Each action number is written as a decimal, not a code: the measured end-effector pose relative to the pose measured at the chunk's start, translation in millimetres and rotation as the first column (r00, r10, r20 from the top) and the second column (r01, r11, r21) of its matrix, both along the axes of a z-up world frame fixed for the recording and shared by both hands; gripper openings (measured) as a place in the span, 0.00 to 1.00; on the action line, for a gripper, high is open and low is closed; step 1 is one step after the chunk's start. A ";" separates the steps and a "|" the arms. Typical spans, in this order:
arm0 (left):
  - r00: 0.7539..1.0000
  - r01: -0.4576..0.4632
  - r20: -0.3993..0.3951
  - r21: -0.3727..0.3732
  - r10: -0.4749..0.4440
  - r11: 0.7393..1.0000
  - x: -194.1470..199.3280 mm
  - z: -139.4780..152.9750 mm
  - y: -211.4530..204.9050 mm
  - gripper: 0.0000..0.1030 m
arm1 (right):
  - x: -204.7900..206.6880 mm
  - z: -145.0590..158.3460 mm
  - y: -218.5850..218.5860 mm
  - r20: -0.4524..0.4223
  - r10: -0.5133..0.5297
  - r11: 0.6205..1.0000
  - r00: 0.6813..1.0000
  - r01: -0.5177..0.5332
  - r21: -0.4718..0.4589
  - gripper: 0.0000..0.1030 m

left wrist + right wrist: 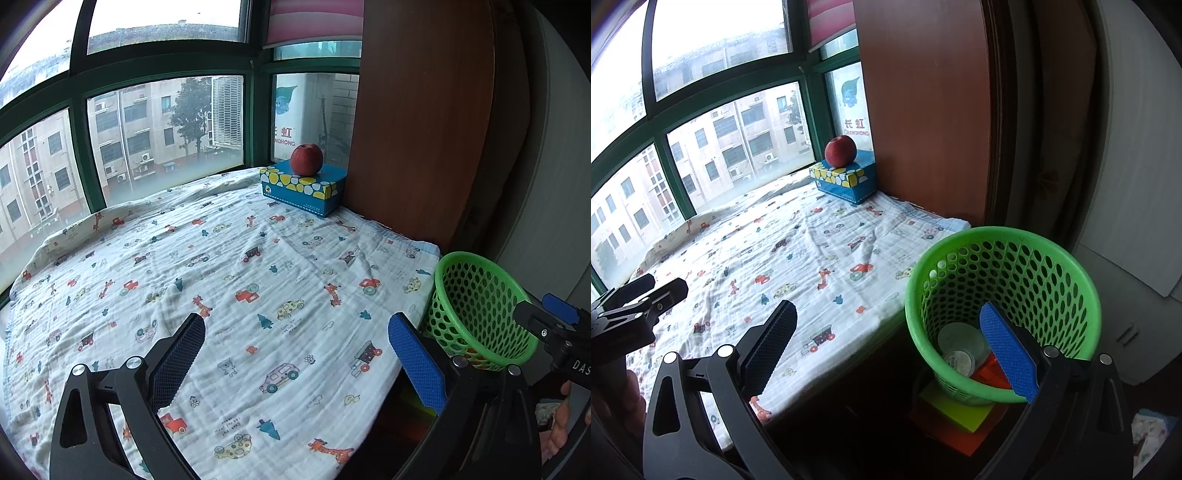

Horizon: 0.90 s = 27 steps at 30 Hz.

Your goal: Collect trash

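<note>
The green basket (1003, 310) is parked off the right edge of the bed (798, 258), with a round lid and some red scraps seen inside. Both the right tongs (888, 345) and left tongs (295, 354) are spread wide, nothing gripped. An apple (306, 159) is perched on a tissue box (303, 190) by the window.

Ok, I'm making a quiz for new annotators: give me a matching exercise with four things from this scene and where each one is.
Things:
1. apple
2. tissue box
3. green basket
4. round lid

Places:
A. at the blanket's far corner, by the window
B. inside the basket, at the bottom
C. on top of the tissue box
D. beside the bed's near right edge, lower than the blanket

Pairs: 1-C, 2-A, 3-D, 4-B
</note>
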<state>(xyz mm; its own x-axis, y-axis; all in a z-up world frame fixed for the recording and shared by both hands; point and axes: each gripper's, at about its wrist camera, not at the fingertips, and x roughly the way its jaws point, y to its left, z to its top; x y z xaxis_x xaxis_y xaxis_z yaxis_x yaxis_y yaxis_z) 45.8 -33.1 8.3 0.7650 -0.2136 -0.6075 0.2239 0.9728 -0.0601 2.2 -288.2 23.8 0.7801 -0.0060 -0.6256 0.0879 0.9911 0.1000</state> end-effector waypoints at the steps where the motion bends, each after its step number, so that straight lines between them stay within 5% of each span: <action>1: 1.000 0.000 0.000 0.001 0.000 1.000 0.0 0.1 0.0 0.93 | 0.0 0.0 0.2 0.001 -0.001 1.000 1.000 0.001 -0.001 0.95; 27: 1.000 -0.008 -0.003 0.000 0.008 1.000 -1.4 -2.0 -0.7 0.93 | -0.9 -1.2 1.0 0.002 -0.005 1.000 1.000 0.005 -0.001 0.95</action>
<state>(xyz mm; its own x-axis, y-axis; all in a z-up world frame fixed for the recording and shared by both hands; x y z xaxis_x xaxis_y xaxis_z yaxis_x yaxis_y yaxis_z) 44.4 -33.8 6.3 0.7648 -0.2079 -0.6098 0.2163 0.9744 -0.0610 1.2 -287.2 22.6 0.7815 -0.0106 -0.6238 0.0923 0.9908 0.0988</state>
